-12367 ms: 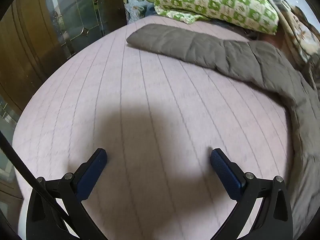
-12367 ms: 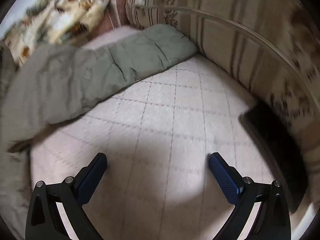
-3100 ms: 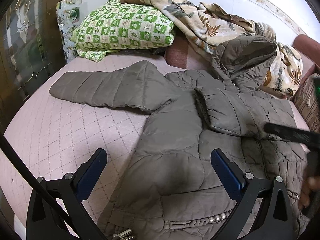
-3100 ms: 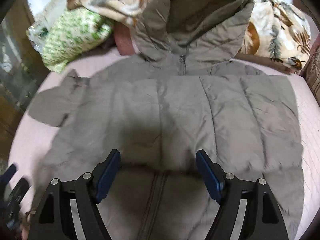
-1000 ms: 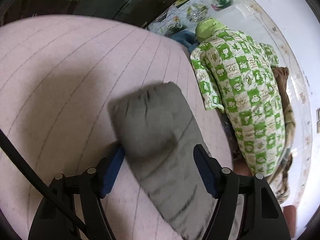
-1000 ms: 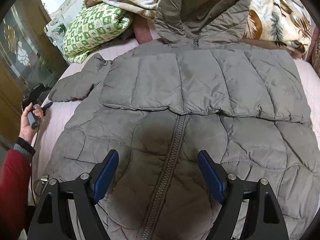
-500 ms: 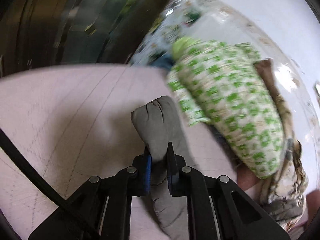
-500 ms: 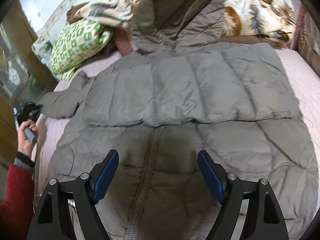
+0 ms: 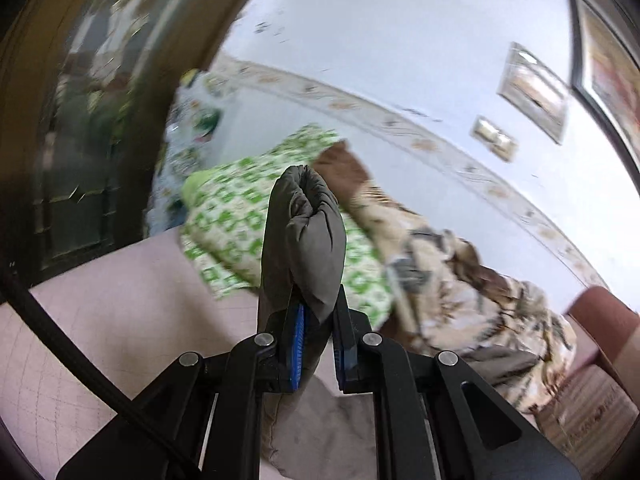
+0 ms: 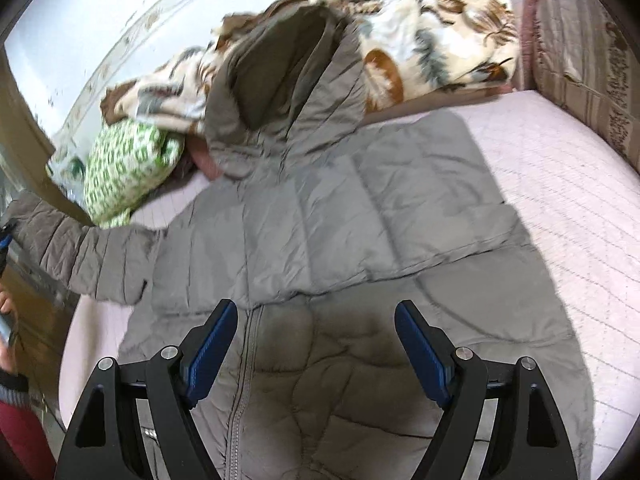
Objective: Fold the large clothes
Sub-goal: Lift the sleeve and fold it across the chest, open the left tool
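Note:
A grey-brown padded hooded jacket [image 10: 340,240] lies front up on the pink bed, zipper [image 10: 240,392] toward me, hood [image 10: 280,80] at the far end. Its right sleeve is folded across the chest. My left gripper [image 9: 318,320] is shut on the cuff of the left sleeve [image 9: 304,232] and holds it raised off the bed; that sleeve also shows at the left of the right wrist view [image 10: 72,248]. My right gripper [image 10: 316,352] is open and empty, hovering over the jacket's lower front.
A green-checked pillow [image 10: 124,164] and a floral blanket [image 10: 432,28] lie at the head of the bed. The pink mattress [image 10: 560,200] is bare to the right of the jacket. A dark wooden cabinet [image 9: 80,120] stands left of the bed.
My left gripper closed on the sleeve cuff and has lifted it up off the bed. My right gripper stayed open, shifting slightly over the jacket front.

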`<state>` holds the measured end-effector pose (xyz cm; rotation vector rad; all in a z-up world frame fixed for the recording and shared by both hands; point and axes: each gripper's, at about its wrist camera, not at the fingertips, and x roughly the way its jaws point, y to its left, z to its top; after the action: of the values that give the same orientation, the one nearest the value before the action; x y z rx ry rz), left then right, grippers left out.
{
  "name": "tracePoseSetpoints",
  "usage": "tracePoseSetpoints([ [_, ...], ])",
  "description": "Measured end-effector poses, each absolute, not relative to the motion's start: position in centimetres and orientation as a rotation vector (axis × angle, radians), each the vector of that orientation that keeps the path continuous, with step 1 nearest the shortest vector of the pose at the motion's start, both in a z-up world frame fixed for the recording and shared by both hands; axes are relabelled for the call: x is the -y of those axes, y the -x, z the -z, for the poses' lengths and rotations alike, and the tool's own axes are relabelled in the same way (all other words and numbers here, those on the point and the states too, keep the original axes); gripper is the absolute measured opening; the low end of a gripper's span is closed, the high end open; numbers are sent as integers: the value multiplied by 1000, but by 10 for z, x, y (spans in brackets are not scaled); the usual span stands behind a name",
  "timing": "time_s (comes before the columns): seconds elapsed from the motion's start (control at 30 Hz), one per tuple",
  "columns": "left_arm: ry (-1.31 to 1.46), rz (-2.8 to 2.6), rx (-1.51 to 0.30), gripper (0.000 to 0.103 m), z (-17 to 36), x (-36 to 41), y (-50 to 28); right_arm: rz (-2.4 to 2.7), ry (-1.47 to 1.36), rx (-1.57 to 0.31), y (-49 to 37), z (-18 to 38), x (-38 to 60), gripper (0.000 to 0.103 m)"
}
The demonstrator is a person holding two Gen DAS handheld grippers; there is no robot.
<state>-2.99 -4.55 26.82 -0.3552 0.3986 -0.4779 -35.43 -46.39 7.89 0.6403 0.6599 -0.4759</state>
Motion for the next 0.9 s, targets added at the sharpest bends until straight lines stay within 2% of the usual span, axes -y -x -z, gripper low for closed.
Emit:
tracePoseSetpoints([
  [0.23,290,605,-401,12,-304,110,89,527,-632,-577,387,-100,477,85],
  [0.47,183,732,-432,12,-304,201,152,589,-645,-503,424,-111,500,85],
  [0.67,92,815,-497,12,-269,282,198,608,-687,-475,446,-110,517,85],
  [0.9,-40,859,-626,12,-190,369,232,631,-713,-445,464,-110,534,85],
])
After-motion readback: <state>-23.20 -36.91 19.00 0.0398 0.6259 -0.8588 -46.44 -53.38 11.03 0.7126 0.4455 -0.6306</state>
